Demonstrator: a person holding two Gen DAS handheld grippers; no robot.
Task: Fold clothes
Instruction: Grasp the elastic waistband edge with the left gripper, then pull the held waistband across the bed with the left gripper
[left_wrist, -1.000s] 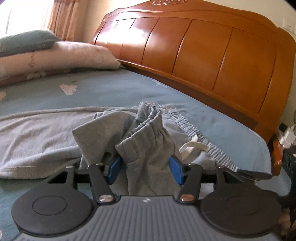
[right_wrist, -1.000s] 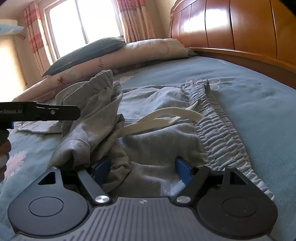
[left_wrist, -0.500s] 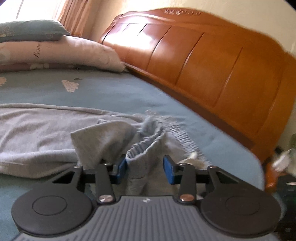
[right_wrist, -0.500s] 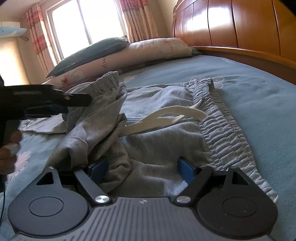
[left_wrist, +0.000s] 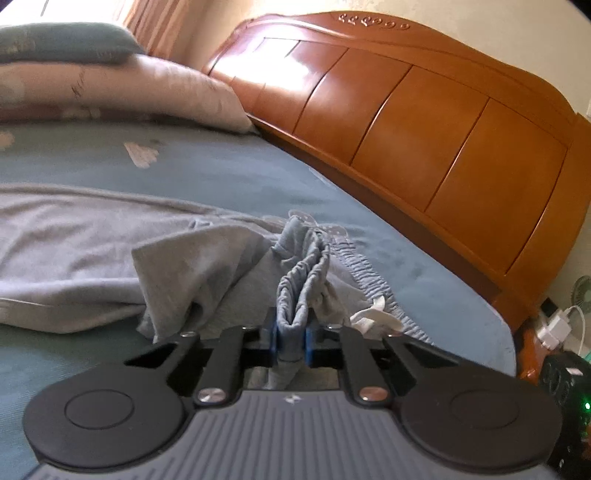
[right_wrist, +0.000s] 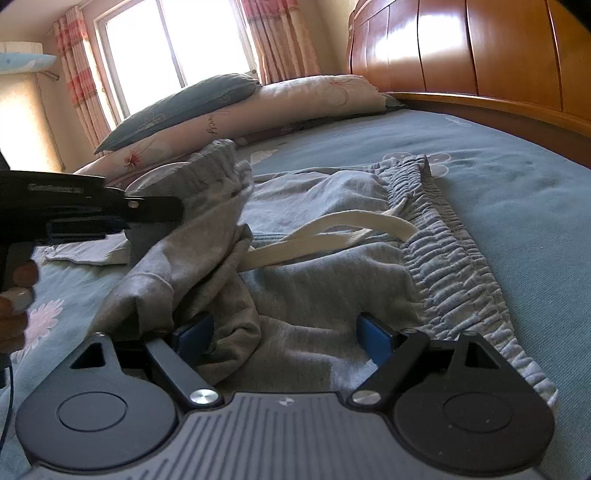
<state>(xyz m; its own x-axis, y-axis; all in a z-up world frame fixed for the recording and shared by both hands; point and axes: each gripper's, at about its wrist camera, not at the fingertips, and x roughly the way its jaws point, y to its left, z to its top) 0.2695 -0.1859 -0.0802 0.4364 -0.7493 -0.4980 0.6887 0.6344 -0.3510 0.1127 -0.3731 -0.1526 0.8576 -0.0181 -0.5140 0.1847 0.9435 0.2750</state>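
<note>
The left gripper (left_wrist: 291, 341) has its blue pads pressed narrow on a gathered fold of the grey sweatpants (left_wrist: 207, 273), pinching the ribbed elastic waistband (left_wrist: 303, 280) so that it stands up in a ridge straight ahead at twelve o'clock. At ten o'clock from the pads the rest of the garment spreads flat and pale over the blue bedsheet (left_wrist: 221, 173). At two o'clock a white drawstring (left_wrist: 373, 317) lies on the far stretch of waistband. The wooden headboard (left_wrist: 424, 122) runs across from twelve to three o'clock, and two stacked pillows (left_wrist: 110, 88) sit at eleven o'clock. Objects at four o'clock beyond the bed's edge look like a plug and cable, though blur makes that uncertain.

In the right wrist view, the right gripper (right_wrist: 284, 332) stands wide, its blue fingers (right_wrist: 373, 338) resting against the grey cloth, with nothing pinched between them. The sweatpants (right_wrist: 325, 288) lie directly ahead on the bedsheet (right_wrist: 517, 206), the waistband (right_wrist: 454, 258) running from one to four o'clock and the drawstring (right_wrist: 332, 236) looped across at twelve o'clock. At ten o'clock the left gripper (right_wrist: 162, 210) holds a lifted bunch of the cloth clear of the bed, and a hand (right_wrist: 16, 295) shows at nine o'clock on its handle. The pillows (right_wrist: 229, 110) lie at eleven o'clock under a bright window (right_wrist: 166, 48) with striped curtains (right_wrist: 280, 37); the headboard (right_wrist: 480, 48) fills one to two o'clock.
</note>
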